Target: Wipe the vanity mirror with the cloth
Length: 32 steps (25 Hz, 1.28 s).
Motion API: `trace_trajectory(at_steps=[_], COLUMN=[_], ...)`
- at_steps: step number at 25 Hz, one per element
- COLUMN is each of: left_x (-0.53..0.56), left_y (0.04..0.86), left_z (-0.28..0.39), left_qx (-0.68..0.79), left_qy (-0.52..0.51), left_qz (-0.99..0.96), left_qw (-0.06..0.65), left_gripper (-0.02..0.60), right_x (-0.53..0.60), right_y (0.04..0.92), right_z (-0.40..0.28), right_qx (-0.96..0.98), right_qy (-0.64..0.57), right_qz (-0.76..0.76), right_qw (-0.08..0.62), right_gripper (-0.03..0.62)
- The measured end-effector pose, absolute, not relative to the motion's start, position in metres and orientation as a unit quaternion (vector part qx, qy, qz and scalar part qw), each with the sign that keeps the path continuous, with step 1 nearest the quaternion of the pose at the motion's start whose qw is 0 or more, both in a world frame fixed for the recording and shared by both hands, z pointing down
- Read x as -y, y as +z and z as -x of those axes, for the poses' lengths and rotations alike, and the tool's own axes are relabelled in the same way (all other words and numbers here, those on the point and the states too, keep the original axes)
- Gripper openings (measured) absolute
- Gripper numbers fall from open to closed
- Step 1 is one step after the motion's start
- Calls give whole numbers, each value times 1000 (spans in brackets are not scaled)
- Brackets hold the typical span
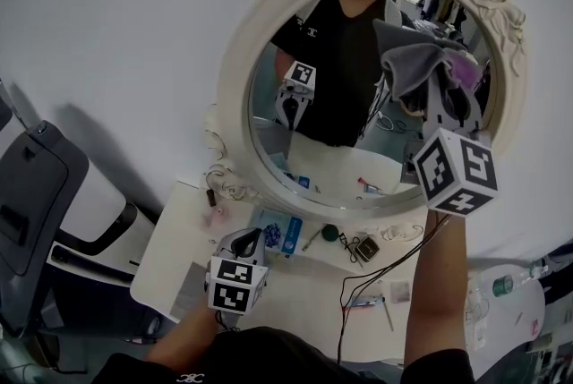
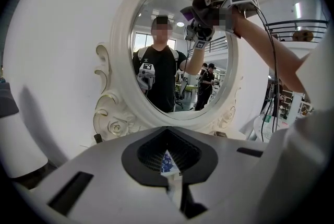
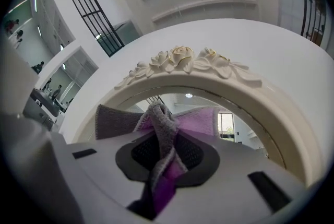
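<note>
1. The head view looks forward and steeply down, over the vanity mirror (image 1: pixel 340 105) and the surface (image 1: pixel 295 293) beneath it.
2. The left gripper view rides low by that surface, facing up at the mirror from a little way off, with the whole frame in sight.
3. The right gripper view rides high, close to the mirror's top, looking past its cloth (image 3: pixel 164 150) to the carved roses (image 3: pixel 182 58).
4. All three share the mirror; the first two also show the right gripper (image 1: pixel 445 100).

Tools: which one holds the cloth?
The right tool, high at the vanity mirror, clamps the grey-purple cloth; the left tool, low over the table, holds nothing.
</note>
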<state>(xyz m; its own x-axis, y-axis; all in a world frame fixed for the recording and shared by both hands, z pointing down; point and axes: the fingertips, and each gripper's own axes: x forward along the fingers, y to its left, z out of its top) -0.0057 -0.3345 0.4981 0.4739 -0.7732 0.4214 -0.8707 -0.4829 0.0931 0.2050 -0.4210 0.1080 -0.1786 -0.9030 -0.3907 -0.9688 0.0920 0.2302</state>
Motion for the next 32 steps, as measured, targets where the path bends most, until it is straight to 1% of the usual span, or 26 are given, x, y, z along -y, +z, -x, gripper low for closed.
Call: trace_trajectory(at_steps=[6, 10, 20, 26, 30, 32], left_x=[333, 332, 325, 319, 315, 312], left_y=[499, 498, 497, 496, 494, 494], left_z=[2, 1, 0, 1, 3, 4], left_qx=[484, 482, 482, 484, 486, 489], left_qy=[166, 170, 175, 177, 177, 176], left_qz=[-847, -848, -847, -847, -846, -845], left_qw=[146, 142, 136, 132, 129, 128], left_gripper=[-2, -1, 0, -2, 0, -2], right_x=[422, 423, 428, 433, 435, 437], right_y=[165, 216, 350, 430, 465, 486], right_z=[-207, -206, -205, -202, -199, -198], right_qx=[-744, -748, -746, -747, -742, -742], right_qy=[195, 173, 91, 7, -26, -56], right_qz=[636, 640, 657, 658, 659, 653], right_qw=[60, 38, -49, -93, -118, -142], right_gripper=[57, 57, 57, 57, 57, 57])
